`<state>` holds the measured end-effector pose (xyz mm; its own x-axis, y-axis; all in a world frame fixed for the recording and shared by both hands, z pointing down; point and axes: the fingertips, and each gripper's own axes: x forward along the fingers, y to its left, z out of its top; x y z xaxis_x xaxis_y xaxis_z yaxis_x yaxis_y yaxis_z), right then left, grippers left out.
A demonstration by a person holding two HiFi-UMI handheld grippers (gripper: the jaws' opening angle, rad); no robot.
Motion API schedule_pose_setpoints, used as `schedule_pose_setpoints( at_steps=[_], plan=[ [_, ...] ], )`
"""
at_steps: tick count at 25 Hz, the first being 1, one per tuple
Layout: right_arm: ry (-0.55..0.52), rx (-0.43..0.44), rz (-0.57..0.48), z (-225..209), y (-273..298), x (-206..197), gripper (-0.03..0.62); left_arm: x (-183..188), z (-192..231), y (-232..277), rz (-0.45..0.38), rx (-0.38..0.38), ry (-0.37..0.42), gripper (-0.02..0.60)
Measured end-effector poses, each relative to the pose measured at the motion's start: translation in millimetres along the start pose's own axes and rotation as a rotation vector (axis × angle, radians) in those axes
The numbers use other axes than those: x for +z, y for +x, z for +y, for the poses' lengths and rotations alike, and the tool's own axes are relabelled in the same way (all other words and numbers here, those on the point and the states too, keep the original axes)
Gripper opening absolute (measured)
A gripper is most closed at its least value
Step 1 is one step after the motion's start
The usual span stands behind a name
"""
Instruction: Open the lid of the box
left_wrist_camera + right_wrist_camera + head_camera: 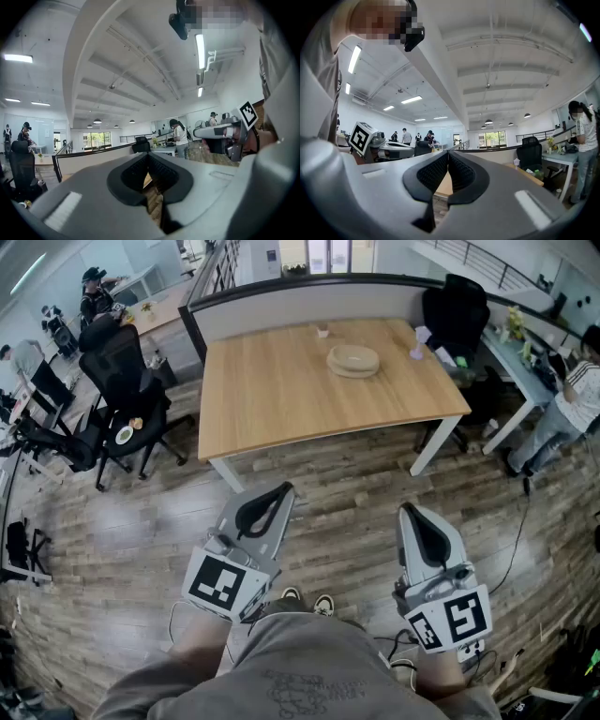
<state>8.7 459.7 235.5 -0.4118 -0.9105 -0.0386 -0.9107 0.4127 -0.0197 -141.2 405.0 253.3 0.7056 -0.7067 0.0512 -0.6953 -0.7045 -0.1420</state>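
- Nearest me, at about 7 o'clock in the head view, the left gripper (284,488) is held level and points ahead. Its jaws are clenched on nothing, and its own view shows the pads pressed together with only floor past them.
- At about 5 o'clock the right gripper (410,510) lies roughly parallel to it, also level, with its jaws clenched and empty.
- Past both tips is a stretch of wooden floor (347,488). Both grippers are well apart from the work, so I judge the step in hand to be the approach.
- The table (272,390) fills the 12 o'clock region.
- The box (353,360) is round and pale, and its lid looks seated. It sits on the far half of the table at about 1 o'clock.
- To do this well, I would come in square to the table edge and spread the jaws before arriving. One gripper would steady the base while the other takes the lid's rim. I would lift straight up, since I judge the box light enough to slide.
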Motion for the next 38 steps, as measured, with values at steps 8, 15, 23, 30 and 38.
schedule_pose_setpoints(
  at_steps=[8, 15, 23, 30, 38],
  plan=[
    [0.012, -0.027, -0.003, 0, 1, -2, 0.011, -1, 2, -4, 0.001, -0.003, -0.004, 0.002],
    [-0.006, -0.022, 0.012, 1, 3, -6, 0.011, -4, 3, -3, -0.017, -0.007, -0.036, 0.002],
    [-0.008, -0.071, -0.055, -12, -6, 0, 0.057, -17, 1, 8, 0.034, 0.009, -0.026, 0.131],
    [-0.008, -0.064, -0.046, -21, 0, -2, 0.084, -23, 16, 19, 0.049, 0.091, 0.016, 0.440],
    [-0.011, -0.063, -0.020, -35, 32, -10, 0.084, -40, 44, 45, 0.066, 0.085, 0.019, 0.440]
  ],
)
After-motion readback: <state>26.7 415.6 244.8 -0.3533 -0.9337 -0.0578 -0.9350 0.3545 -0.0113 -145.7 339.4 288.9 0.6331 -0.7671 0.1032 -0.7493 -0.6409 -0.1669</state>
